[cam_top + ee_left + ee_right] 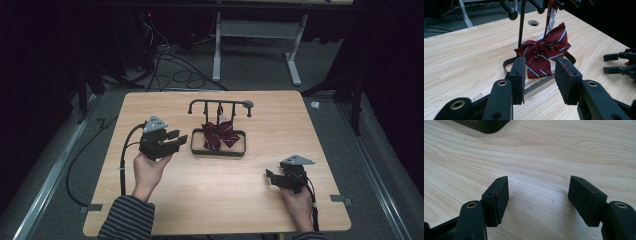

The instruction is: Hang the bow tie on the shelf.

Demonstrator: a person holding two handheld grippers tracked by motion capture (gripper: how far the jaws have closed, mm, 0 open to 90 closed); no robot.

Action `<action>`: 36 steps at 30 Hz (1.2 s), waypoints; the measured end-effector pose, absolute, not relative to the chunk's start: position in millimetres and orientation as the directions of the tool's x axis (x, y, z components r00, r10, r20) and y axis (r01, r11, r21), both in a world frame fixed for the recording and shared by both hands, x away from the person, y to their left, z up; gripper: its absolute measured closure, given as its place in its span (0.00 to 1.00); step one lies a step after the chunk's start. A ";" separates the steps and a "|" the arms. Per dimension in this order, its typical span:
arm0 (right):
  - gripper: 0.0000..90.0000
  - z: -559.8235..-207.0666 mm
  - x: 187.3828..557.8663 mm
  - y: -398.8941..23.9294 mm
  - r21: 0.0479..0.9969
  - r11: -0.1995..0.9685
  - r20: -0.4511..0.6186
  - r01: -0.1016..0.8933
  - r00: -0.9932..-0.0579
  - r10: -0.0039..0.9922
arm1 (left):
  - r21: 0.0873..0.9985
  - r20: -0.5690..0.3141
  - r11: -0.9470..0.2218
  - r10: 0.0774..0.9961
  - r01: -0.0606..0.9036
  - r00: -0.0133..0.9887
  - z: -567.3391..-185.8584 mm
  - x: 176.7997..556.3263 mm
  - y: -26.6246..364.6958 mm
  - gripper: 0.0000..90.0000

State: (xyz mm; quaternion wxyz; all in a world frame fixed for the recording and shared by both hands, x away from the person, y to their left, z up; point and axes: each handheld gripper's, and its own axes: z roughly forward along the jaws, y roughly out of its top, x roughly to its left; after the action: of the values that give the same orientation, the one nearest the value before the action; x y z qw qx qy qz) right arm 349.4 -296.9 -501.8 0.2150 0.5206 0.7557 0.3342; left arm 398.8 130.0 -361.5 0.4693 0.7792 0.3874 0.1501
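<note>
The red striped bow tie (pixel 219 132) hangs on the black rack (pixel 220 103), so that part looks done. The left gripper (pixel 176 138) is near it with jaws apart and holding nothing. The right gripper (pixel 271 177) rests far off, released too.

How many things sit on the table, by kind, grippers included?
Striped bow tie: 1
Black rack with tray base: 1
Grippers: 2, left gripper and right gripper, both open and holding nothing
Total: 4

Bow tie (pixel 544 53) dark red, white-striped; rack (pixel 218 104) black; table (pixel 210 185) light wood.
</note>
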 end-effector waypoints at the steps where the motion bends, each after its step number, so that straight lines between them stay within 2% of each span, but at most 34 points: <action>1: 0.38 -501.8 349.4 -296.9 0.729 0.235 0.023 0.643 -0.365 0.931 | 0.848 -0.130 -0.259 0.745 0.463 0.655 -361.5 398.8 130.0 0.68; 10: 0.38 -501.8 349.3 -296.9 0.729 0.235 0.023 0.643 -0.365 0.931 | 0.847 -0.156 -0.224 0.764 0.483 0.626 -375.0 387.1 143.6 0.67; 36: 0.38 -501.8 349.3 -296.9 0.729 0.235 0.023 0.643 -0.366 0.930 | 0.837 -0.145 -0.207 0.809 0.507 0.570 -395.9 368.4 163.2 0.67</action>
State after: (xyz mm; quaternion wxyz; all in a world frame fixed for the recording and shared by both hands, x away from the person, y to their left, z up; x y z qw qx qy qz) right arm 349.3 -296.9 -501.8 0.2152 0.5204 0.7557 0.3343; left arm 368.4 163.2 -395.9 0.4568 0.7592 0.4332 0.1654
